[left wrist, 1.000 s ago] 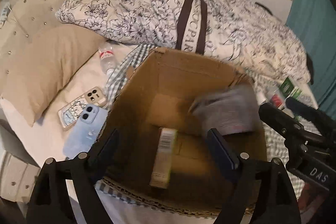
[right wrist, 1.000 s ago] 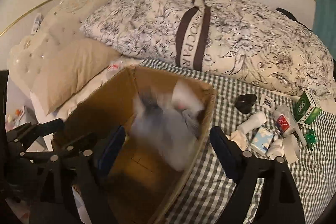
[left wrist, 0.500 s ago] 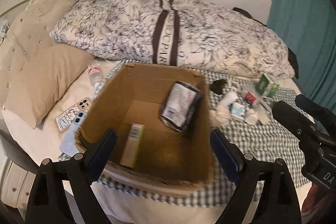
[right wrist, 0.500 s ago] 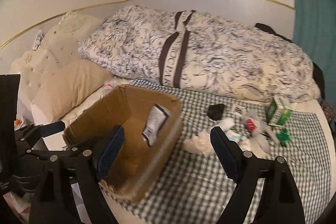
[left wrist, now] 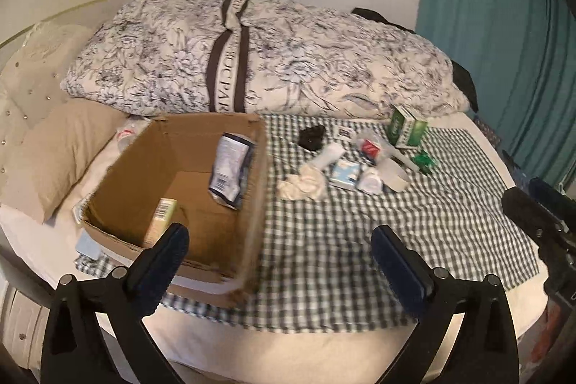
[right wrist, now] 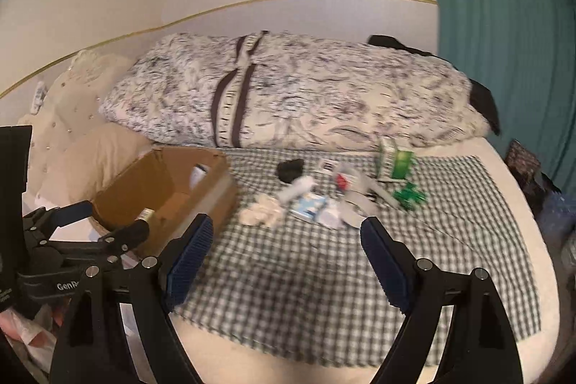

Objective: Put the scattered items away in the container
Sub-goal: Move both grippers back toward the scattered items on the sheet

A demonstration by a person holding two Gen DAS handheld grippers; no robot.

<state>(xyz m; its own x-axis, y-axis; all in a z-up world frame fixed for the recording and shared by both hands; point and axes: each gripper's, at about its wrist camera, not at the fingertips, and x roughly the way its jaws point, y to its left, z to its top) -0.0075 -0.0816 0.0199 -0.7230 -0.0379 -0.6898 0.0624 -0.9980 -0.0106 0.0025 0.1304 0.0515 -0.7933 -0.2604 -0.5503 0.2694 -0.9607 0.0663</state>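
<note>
Cardboard box sits on the left end of the checked cloth on the bed, with a silvery pouch leaning on its right wall and a small yellowish carton on its floor. Rest of the clutter's just right of it: a cream scrunchie, white tube, blue pack, green carton. My left gripper is empty with jaws opening, and my right gripper is spread wide, nothing in it either.
</note>
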